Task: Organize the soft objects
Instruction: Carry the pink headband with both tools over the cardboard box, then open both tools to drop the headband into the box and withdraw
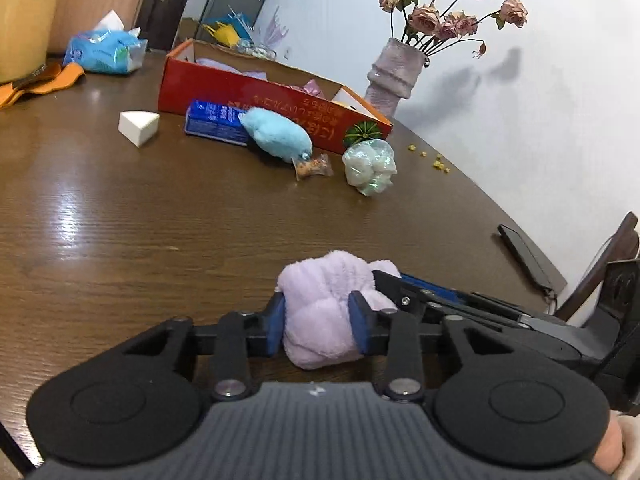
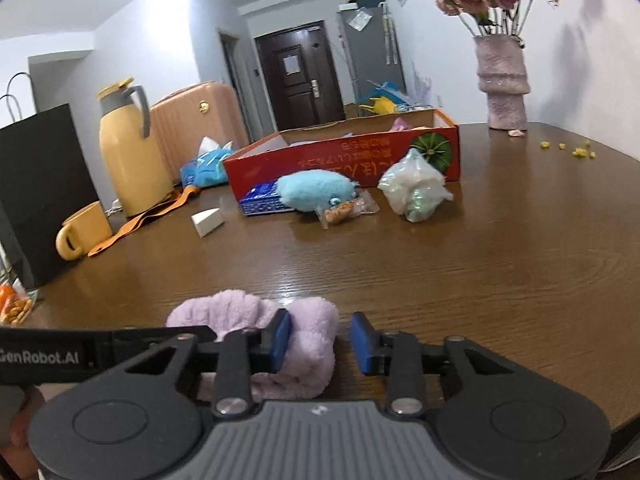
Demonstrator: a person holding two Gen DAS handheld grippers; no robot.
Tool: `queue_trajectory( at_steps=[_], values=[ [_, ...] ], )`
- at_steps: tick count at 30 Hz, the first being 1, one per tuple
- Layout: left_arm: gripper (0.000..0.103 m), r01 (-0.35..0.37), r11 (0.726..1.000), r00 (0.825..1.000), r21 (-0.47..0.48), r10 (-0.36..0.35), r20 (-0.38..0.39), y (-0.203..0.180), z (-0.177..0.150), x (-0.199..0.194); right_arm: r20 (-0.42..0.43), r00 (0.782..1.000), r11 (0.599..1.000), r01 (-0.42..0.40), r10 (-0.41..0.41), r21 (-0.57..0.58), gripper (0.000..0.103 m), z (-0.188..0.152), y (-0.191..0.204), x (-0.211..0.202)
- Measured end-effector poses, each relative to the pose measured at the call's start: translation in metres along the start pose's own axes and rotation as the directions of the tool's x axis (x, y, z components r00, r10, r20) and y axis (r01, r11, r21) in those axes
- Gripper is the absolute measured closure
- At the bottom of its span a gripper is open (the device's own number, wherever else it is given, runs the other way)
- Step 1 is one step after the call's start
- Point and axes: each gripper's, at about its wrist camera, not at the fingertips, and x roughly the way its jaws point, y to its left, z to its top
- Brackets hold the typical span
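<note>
A lilac fluffy cloth (image 1: 320,312) lies bunched on the brown table (image 1: 160,220) right in front of both grippers. My left gripper (image 1: 318,322) is shut on it, both blue pads pressing into its sides. In the right wrist view the same cloth (image 2: 308,332) sits between the jaws of my right gripper (image 2: 322,342). It touches the left pad, while a strip of table shows before the right pad, so this gripper is open. A red cardboard box (image 2: 340,152) with soft items inside stands at the far side.
In front of the box lie a blue plush toy (image 2: 316,190), a blue packet (image 1: 216,120), a snack packet (image 2: 344,210), a clear bag (image 2: 416,190) and a white wedge (image 2: 208,222). A vase (image 2: 502,84) stands far right, a yellow flask (image 2: 128,152), mug (image 2: 82,232) and black bag (image 2: 40,192) left. A phone (image 1: 528,256) lies near the right edge.
</note>
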Motion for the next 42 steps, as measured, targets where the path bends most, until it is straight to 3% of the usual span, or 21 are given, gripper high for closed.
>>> queue_trajectory(
  at_steps=[7, 12, 17, 20, 22, 24, 27, 30, 35, 37, 42],
  values=[
    [0.079, 0.030, 0.999, 0.999, 0.035, -0.031, 0.036, -0.002, 0.024, -0.003, -0.005, 0.999, 0.999, -0.039, 0.039, -0.011, 0.090, 0.022, 0.003, 0.002],
    [0.079, 0.062, 0.996, 0.990, 0.066, -0.070, 0.126, 0.008, 0.111, 0.015, 0.081, 0.992, 0.995, -0.092, 0.095, -0.039, 0.090, 0.100, -0.006, 0.027],
    [0.079, -0.013, 0.994, 0.989, 0.109, -0.004, 0.149, 0.039, 0.235, 0.082, 0.085, 0.988, 0.990, -0.118, 0.125, -0.081, 0.090, 0.221, -0.009, 0.122],
    [0.079, -0.091, 0.991, 0.994, 0.100, 0.084, 0.068, 0.068, 0.292, 0.144, -0.015, 0.995, 0.995, -0.102, 0.102, -0.004, 0.090, 0.273, -0.016, 0.206],
    [0.079, -0.163, 0.980, 0.987, 0.114, 0.160, 0.032, 0.084, 0.312, 0.179, -0.078, 0.995, 0.998, -0.064, 0.064, 0.001, 0.090, 0.290, -0.015, 0.255],
    [0.079, -0.212, 0.966, 0.977, 0.147, 0.215, -0.004, 0.094, 0.322, 0.207, -0.130, 0.991, 1.000, -0.024, 0.022, -0.019, 0.090, 0.296, -0.010, 0.297],
    [0.078, -0.304, 0.926, 0.951, 0.223, 0.310, 0.009, 0.101, 0.319, 0.229, -0.247, 0.969, 1.000, 0.015, -0.018, -0.011, 0.089, 0.293, -0.008, 0.345],
    [0.076, -0.277, 0.938, 0.955, 0.207, 0.292, -0.044, 0.116, 0.311, 0.234, -0.335, 0.941, 0.999, 0.038, -0.045, -0.027, 0.085, 0.285, -0.006, 0.366],
    [0.073, -0.281, 0.934, 0.956, 0.221, 0.292, -0.014, 0.113, 0.306, 0.220, -0.349, 0.937, 0.998, -0.007, -0.013, -0.056, 0.081, 0.284, -0.001, 0.363],
    [0.063, -0.278, 0.939, 0.959, 0.205, 0.285, -0.004, 0.109, 0.313, 0.207, -0.349, 0.937, 0.999, -0.017, 0.000, -0.046, 0.064, 0.288, -0.002, 0.355],
    [0.054, -0.296, 0.935, 0.955, 0.195, 0.287, 0.075, 0.090, 0.327, 0.148, -0.225, 0.974, 0.996, -0.001, -0.019, -0.090, 0.046, 0.317, -0.017, 0.279]
  ],
)
